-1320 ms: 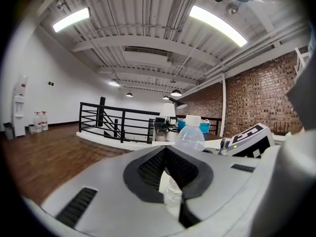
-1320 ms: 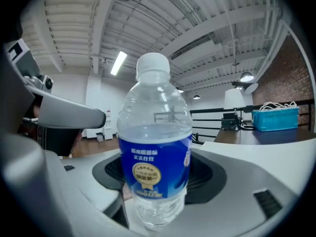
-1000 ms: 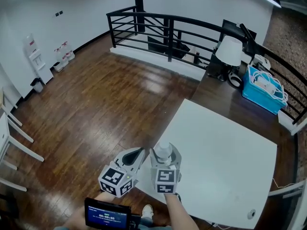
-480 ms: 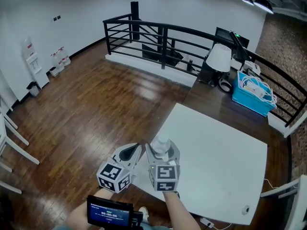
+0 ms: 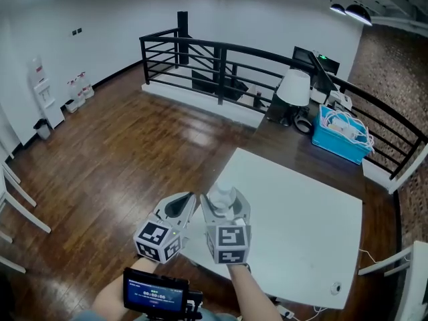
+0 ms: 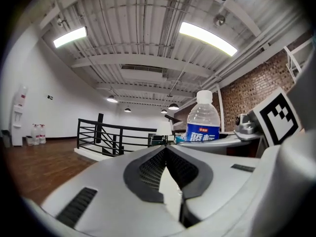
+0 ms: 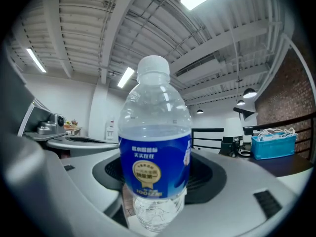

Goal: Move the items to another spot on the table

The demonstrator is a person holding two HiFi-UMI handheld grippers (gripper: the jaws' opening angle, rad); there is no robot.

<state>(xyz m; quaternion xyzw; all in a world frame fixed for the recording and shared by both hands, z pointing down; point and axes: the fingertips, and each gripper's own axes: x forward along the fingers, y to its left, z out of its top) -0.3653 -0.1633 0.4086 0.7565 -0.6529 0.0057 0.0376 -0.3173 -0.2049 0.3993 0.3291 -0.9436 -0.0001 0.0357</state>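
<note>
1. Between the jaws of my right gripper (image 5: 225,204) stands the water bottle (image 7: 155,147). It is upright with its cap on top, so its long axis crosses the level line my jaws point along. The pads press on its lower body from both sides, so I have it gripped.
2. In the head view the bottle sits at the near left corner of the white table (image 5: 301,212). I think it hangs over that corner rather than over the wooden floor (image 5: 134,152), but my gripper hides what lies beneath it.
3. The bare tabletop spreads ahead of the bottle and to its right. By my judgement the coming move goes that way, with the bottle kept upright so its base meets the table first.
4. My left gripper (image 5: 187,204) has its jaws closed together on nothing. It is just beside the right one, with the bottle off to its right. The right hand already has the bottle, so the left has no part in this placement.
</note>
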